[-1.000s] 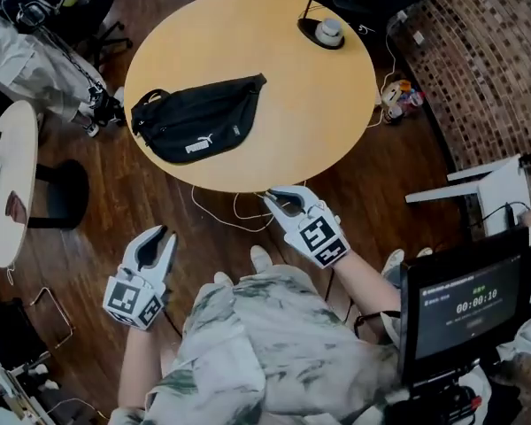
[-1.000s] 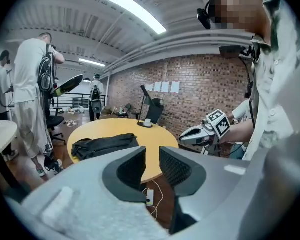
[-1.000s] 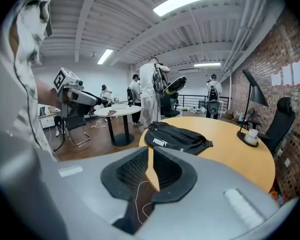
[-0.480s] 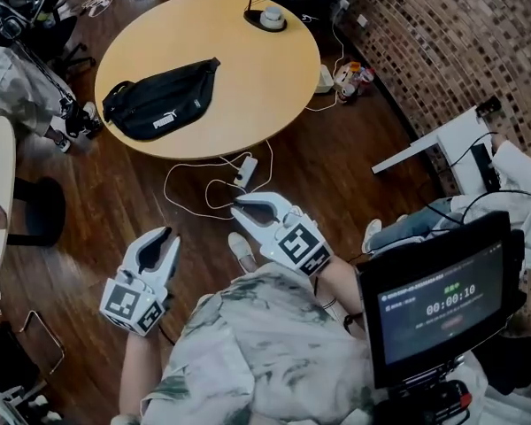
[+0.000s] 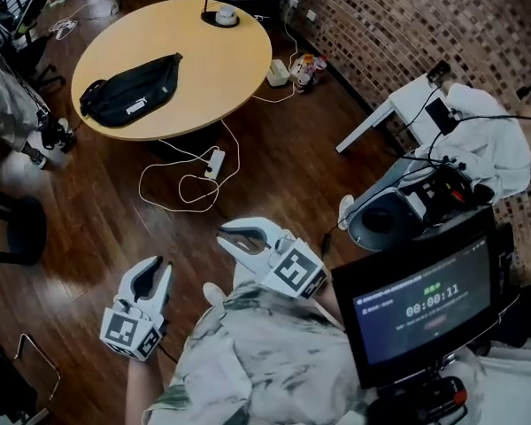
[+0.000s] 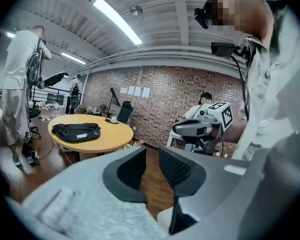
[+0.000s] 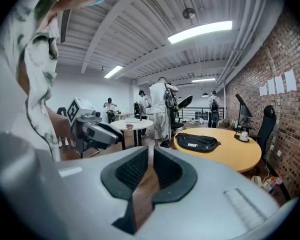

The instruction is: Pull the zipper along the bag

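Note:
The black bag [image 5: 128, 100] lies flat on the round wooden table [image 5: 221, 60], far off at the upper left of the head view. Both grippers hang over the wooden floor close to the person's body, well short of the table. My left gripper [image 5: 152, 268] has its jaws a narrow gap apart with nothing between them [image 6: 152, 151]. My right gripper [image 5: 223, 235] has its tips almost touching and is empty [image 7: 151, 148]. The bag [image 6: 77, 132] is small and distant in the left gripper view. It also shows on the table in the right gripper view [image 7: 197, 142].
A white power strip [image 5: 214, 162] with looped cable lies on the floor between me and the table. A lamp base [image 5: 221, 16] stands at the table's far edge. A timer screen [image 5: 420, 304] is at lower right. A person [image 7: 160, 111] stands beyond the table.
The table and bag have slid up and left and shrunk in the head view as the person backed away. Both grippers stay near the body. The timer went from 10 to 11.

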Demonstrator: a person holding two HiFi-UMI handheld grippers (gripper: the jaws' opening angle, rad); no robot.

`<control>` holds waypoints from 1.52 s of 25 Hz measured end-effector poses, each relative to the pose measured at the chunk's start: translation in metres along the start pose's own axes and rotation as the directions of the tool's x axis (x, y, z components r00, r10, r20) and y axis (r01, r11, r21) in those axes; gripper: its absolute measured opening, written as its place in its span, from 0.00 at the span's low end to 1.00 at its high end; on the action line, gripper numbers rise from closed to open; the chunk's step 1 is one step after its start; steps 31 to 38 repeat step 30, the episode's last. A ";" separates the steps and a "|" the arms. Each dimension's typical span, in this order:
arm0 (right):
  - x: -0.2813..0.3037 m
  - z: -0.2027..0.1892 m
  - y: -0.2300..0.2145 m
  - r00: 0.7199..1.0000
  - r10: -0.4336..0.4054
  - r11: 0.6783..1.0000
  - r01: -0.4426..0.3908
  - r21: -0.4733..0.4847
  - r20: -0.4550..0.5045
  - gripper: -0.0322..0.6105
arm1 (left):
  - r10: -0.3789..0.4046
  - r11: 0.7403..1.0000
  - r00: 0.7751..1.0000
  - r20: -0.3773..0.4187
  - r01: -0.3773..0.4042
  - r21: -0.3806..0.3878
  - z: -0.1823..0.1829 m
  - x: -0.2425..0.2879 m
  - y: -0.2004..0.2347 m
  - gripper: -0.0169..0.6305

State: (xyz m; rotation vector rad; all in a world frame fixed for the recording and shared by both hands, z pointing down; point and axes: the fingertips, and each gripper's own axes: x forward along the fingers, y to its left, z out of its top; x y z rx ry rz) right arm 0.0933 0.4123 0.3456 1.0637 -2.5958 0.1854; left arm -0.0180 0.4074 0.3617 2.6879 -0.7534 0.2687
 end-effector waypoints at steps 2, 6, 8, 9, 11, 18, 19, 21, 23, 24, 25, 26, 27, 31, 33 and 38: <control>-0.015 0.000 0.010 1.000 0.008 1.000 -0.008 -0.025 0.006 0.11 | 0.001 1.000 1.000 0.007 -0.001 0.006 -0.002 -0.003 -0.013 0.16; -0.040 -0.011 0.020 1.000 0.015 0.999 -0.015 -0.050 0.007 0.11 | -0.006 1.000 1.000 0.026 0.005 0.019 -0.012 0.000 -0.036 0.16; -0.050 -0.018 0.023 1.000 0.015 0.997 -0.015 -0.071 0.005 0.11 | -0.002 1.000 1.000 0.031 0.001 0.015 -0.017 0.007 -0.047 0.16; -0.057 -0.021 0.023 1.000 0.015 0.997 -0.015 -0.079 0.005 0.10 | 0.000 1.000 0.999 0.032 0.000 0.010 -0.019 0.011 -0.055 0.16; -0.073 -0.027 0.022 1.000 0.015 0.996 -0.015 -0.086 0.004 0.10 | -0.010 1.000 0.999 0.039 0.010 0.006 -0.022 0.023 -0.071 0.16; -0.131 -0.067 0.007 0.999 0.033 0.997 -0.034 -0.066 -0.014 0.08 | -0.028 1.000 0.999 0.042 0.028 -0.012 -0.027 0.068 -0.138 0.16; -0.135 -0.070 0.005 0.999 0.036 0.997 -0.037 -0.069 -0.013 0.08 | -0.024 1.000 0.999 0.037 0.024 -0.015 -0.029 0.072 -0.143 0.16; -0.139 -0.074 0.000 0.999 0.038 0.997 -0.039 -0.068 -0.011 0.08 | -0.019 1.000 1.000 0.022 0.019 -0.015 -0.033 0.076 -0.148 0.16; -0.140 -0.076 -0.003 0.999 0.038 0.997 -0.038 -0.061 -0.004 0.07 | -0.014 1.000 1.000 0.009 0.015 -0.017 -0.035 0.076 -0.150 0.16; -0.140 -0.077 -0.004 0.999 0.037 0.998 -0.037 -0.059 0.001 0.07 | -0.009 1.000 1.000 0.005 0.009 -0.020 -0.036 0.076 -0.149 0.16; -0.141 -0.079 -0.006 0.999 0.037 0.998 -0.037 -0.058 0.002 0.07 | -0.003 1.000 1.000 0.004 0.003 -0.024 -0.036 0.076 -0.148 0.16; -0.142 -0.080 -0.009 0.999 0.037 0.998 -0.036 -0.057 0.000 0.07 | 0.004 1.000 1.000 0.003 -0.004 -0.025 -0.037 0.077 -0.147 0.16; -0.144 -0.082 -0.012 0.999 0.034 0.998 -0.034 -0.056 -0.003 0.07 | 0.007 1.000 1.000 0.002 -0.007 -0.024 -0.037 0.078 -0.147 0.16; -0.151 -0.092 -0.023 1.000 0.010 0.999 -0.011 -0.051 -0.013 0.07 | -0.002 1.000 1.000 0.005 0.002 -0.013 -0.038 0.089 -0.148 0.16; -0.151 -0.092 -0.023 1.000 0.010 0.999 -0.011 -0.051 -0.013 0.07 | -0.002 1.000 1.000 0.005 0.002 -0.013 -0.038 0.089 -0.148 0.16; -0.151 -0.092 -0.023 1.000 0.010 0.999 -0.011 -0.051 -0.013 0.07 | -0.002 1.000 1.000 0.005 0.002 -0.013 -0.038 0.089 -0.148 0.16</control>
